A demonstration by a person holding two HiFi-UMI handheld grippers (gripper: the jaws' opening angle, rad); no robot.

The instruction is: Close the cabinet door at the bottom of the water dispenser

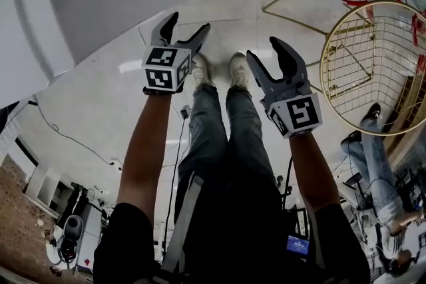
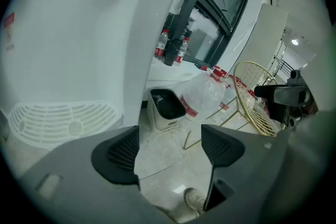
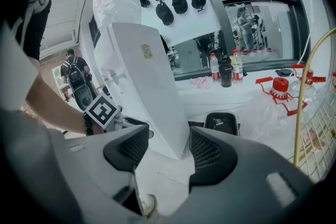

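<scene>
- Head view: left gripper (image 1: pixel 188 23) and right gripper (image 1: pixel 266 53) were held out over the floor (image 1: pixel 120 96). Both had their jaws spread and empty. The white dispenser (image 1: pixel 40 16) stood at upper left, well apart from both. Its door could not be picked out.
- Left gripper view: left gripper (image 2: pixel 168 149) had its jaws apart, with only floor tiles between them. The dispenser (image 2: pixel 68 50) wall was close at left, with a low vent grille (image 2: pixel 58 120) that the head view lacked. A bin (image 2: pixel 165 107) stood beyond.
- Right gripper view: right gripper (image 3: pixel 169 152) had its jaws apart and held nothing. The dispenser (image 3: pixel 149 92) stood upright ahead, shown tall here only, with the left gripper's cube (image 3: pixel 101 110) beside it.
- Handling, judged: the door is probably a light, stiff hinged panel. Push its free edge with a jaw's flat; no pinch is needed.
</scene>
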